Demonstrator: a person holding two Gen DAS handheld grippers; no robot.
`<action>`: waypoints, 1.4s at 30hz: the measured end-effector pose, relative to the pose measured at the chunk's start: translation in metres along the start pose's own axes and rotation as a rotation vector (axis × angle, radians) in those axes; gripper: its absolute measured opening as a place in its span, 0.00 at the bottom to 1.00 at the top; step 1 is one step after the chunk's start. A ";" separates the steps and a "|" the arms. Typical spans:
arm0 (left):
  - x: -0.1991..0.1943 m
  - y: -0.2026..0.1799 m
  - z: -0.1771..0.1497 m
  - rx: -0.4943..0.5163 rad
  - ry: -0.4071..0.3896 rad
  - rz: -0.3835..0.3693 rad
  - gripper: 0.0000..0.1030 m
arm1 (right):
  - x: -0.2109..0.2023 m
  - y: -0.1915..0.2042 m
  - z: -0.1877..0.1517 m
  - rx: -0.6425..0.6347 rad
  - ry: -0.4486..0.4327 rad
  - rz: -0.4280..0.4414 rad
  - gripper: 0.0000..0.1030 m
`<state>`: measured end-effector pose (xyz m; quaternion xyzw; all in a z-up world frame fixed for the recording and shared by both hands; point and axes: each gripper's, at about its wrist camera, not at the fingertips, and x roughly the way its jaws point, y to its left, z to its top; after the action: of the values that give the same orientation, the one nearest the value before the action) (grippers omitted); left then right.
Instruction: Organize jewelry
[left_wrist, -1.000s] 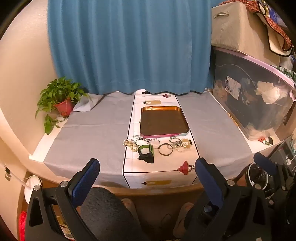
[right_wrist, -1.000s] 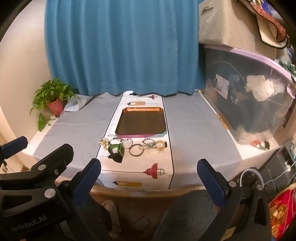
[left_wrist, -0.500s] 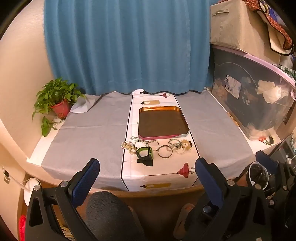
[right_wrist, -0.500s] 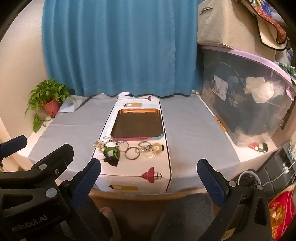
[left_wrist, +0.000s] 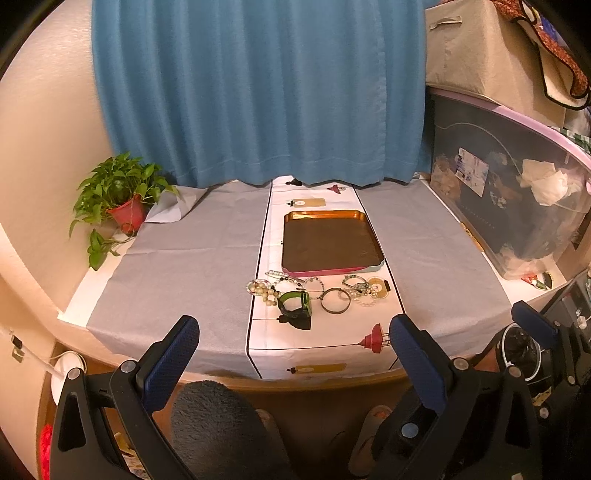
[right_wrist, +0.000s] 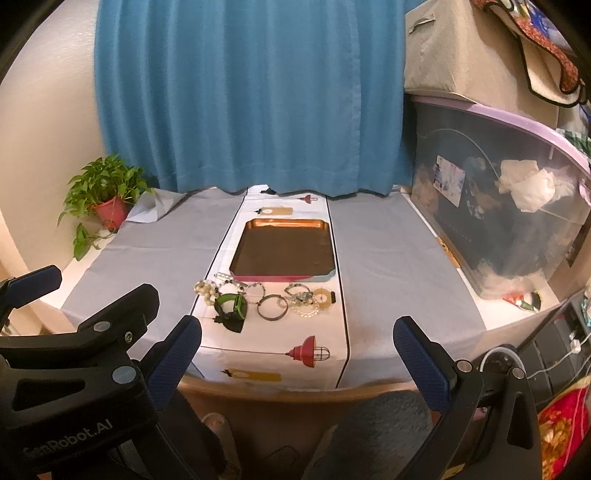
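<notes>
Black left gripper reads "Robot.AI".

Each black tool has 2 blue textured pads, silver screws.

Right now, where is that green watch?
In both wrist views, the green watch lies on the white table runner, in front of the tray, between the pearl beads and a plain metal bangle.

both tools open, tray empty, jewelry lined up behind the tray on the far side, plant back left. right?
Not quite: the jewelry lies in front of the tray, on its near side, as the left wrist view shows. Both tools, left and right, are open, the tray is empty, and the plant is back left.
</notes>
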<state>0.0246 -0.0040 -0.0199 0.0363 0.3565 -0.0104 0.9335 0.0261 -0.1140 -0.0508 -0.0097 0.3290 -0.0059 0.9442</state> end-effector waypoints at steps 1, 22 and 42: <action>0.000 -0.001 0.001 0.000 0.001 0.001 0.99 | 0.000 -0.001 0.000 0.002 0.002 0.003 1.00; -0.002 0.002 0.000 -0.005 0.000 0.008 0.99 | 0.000 0.000 0.000 0.005 0.013 0.016 1.00; -0.017 0.008 -0.009 -0.007 -0.002 -0.013 0.99 | -0.007 0.003 -0.005 -0.001 0.010 0.007 1.00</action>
<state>0.0062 0.0050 -0.0145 0.0309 0.3558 -0.0154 0.9339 0.0173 -0.1110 -0.0507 -0.0092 0.3340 -0.0025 0.9425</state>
